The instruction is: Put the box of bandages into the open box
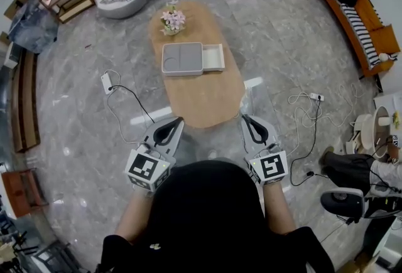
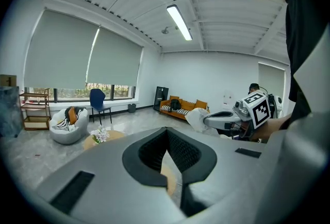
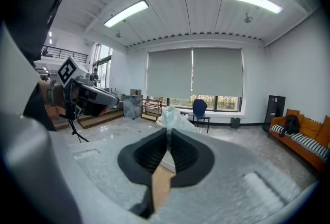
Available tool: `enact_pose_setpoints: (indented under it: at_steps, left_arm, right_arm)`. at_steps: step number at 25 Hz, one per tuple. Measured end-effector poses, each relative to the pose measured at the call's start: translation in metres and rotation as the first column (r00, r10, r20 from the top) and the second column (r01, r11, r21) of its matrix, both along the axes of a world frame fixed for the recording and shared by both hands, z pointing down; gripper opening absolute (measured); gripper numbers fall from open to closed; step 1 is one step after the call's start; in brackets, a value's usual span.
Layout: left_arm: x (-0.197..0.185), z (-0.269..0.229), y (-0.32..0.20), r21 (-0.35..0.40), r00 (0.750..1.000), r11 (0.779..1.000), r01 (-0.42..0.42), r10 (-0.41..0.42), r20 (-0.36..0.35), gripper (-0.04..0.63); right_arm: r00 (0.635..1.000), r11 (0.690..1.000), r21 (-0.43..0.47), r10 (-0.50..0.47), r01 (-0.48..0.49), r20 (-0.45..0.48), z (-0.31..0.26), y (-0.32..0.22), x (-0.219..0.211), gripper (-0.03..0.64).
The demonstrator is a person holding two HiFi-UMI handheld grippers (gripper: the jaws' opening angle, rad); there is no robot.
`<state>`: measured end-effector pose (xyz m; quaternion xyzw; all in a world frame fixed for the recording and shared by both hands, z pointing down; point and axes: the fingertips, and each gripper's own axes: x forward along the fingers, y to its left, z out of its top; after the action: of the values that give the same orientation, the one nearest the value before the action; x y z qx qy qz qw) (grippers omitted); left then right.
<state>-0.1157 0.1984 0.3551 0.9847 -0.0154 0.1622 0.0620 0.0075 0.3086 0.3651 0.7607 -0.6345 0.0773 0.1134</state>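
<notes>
**Head view**
- Oval table (image 1: 207, 99): the landmark, lying ahead of you.
- Grey box (image 1: 182, 58): flat on the table's middle, toward its far half.
- White open box (image 1: 214, 57): touching the grey box's right side with its mouth up, so it can take something from above. These are the only boxes on the table. You cannot pick out a box of bandages as such at this range.
- Flowers (image 1: 173, 19): at the table's far end, clear of the boxes.
- Left gripper (image 1: 178, 121): just short of the table's near edge, over the floor, with nothing held.
- Right gripper (image 1: 245, 118): level with the left, at the near edge's other side, also with nothing held. You hold both low and pointed at the table, which I judge to be a ready stance. The task looks unstarted, because the boxes are well apart from both tools.

**Left gripper view**
- Left gripper (image 2: 166, 133): the jaws are pressed together at the tips with nothing between them. The table's wood shows through the slit below.
- The flowers (image 2: 100, 135) sit on the table beyond.
- The right gripper (image 2: 227, 117) runs alongside.

**Right gripper view**
- Right gripper (image 3: 167, 135): the jaws are together and empty, with the table's wood showing beneath.
- The left gripper (image 3: 87, 95) is beside it.
</notes>
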Motion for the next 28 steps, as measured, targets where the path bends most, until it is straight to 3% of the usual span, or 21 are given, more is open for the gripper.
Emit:
enact_pose_setpoints:
  at_steps: [11, 22, 28]
  left_arm:
    - [0.026, 0.0, -0.114, -0.046, 1.0, 0.999, -0.025, 0.025, -0.001, 0.011]
    - [0.02, 0.009, -0.217, -0.065, 0.997, 0.995, -0.072, 0.071, -0.022, 0.011]
    - [0.017, 0.02, -0.248, -0.078, 0.996, 0.993, -0.089, 0.088, -0.012, 0.011]
  right_arm:
    - [0.999, 0.998, -0.048, 0.048, -0.049, -0.025, -0.003, -0.098, 0.016, 0.008]
    - [0.989, 0.987, -0.074, 0.138, -0.142, -0.061, -0.001, -0.192, 0.018, 0.008]
    - [0.989, 0.984, -0.103, 0.138, -0.144, -0.057, 0.007, -0.224, 0.02, 0.008]
